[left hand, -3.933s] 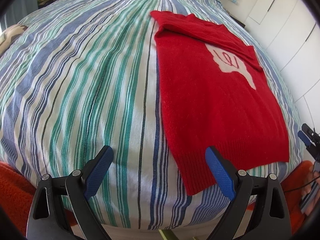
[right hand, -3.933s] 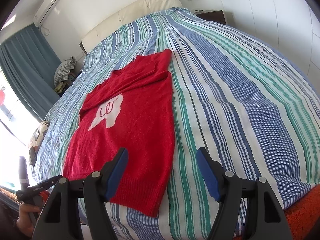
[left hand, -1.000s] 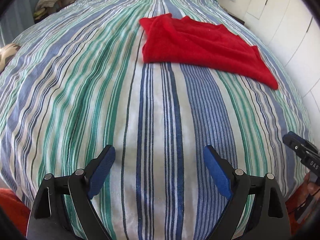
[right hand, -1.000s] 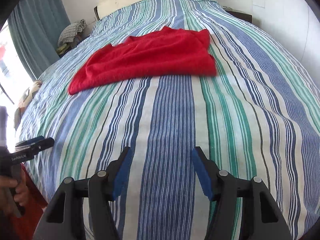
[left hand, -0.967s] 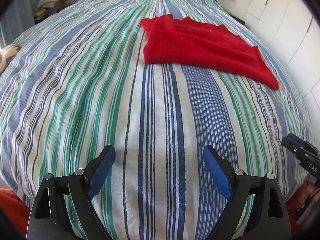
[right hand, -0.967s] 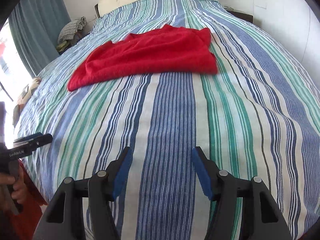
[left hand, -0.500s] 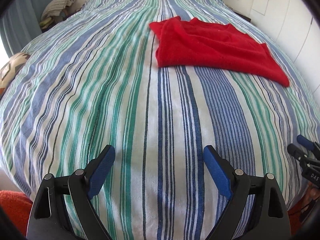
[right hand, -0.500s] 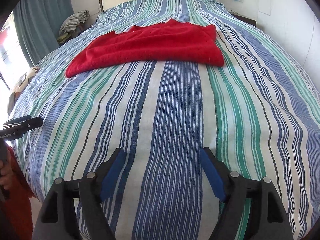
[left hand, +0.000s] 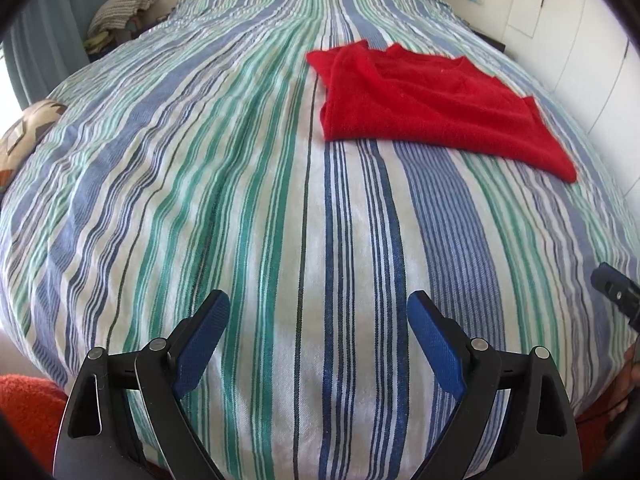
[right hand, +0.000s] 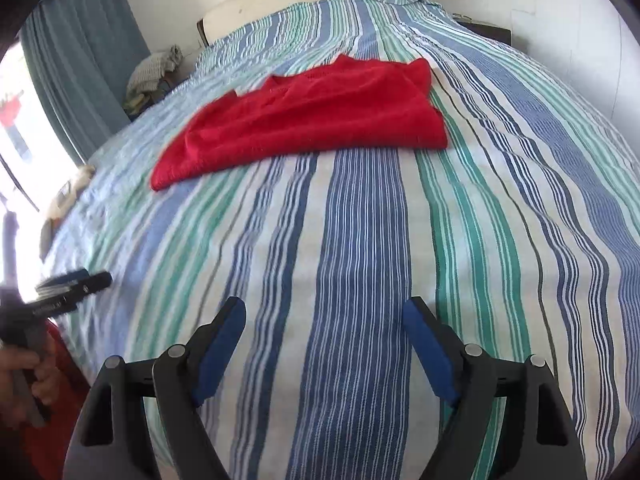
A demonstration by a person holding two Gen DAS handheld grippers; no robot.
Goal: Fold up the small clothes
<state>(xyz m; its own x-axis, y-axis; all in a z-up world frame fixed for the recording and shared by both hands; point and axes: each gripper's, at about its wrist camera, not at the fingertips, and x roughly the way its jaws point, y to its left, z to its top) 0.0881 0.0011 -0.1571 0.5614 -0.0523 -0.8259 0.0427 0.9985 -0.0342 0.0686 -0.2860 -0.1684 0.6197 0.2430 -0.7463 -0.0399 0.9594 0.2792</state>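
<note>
Blue-padded left gripper (left hand: 318, 344) and right gripper (right hand: 324, 350) gape wide, empty.

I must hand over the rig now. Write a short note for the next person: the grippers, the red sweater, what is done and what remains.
Left gripper: open, empty, over the striped bedspread near the foot of the bed.
Right gripper: open, empty, also over bare bedspread.
Red sweater: lies folded in half farther up the bed, out of both grippers, its print hidden.
Done: sweater folded once across its length.
Left: probably one more fold to make it compact, or tidy its loose corner.
</note>
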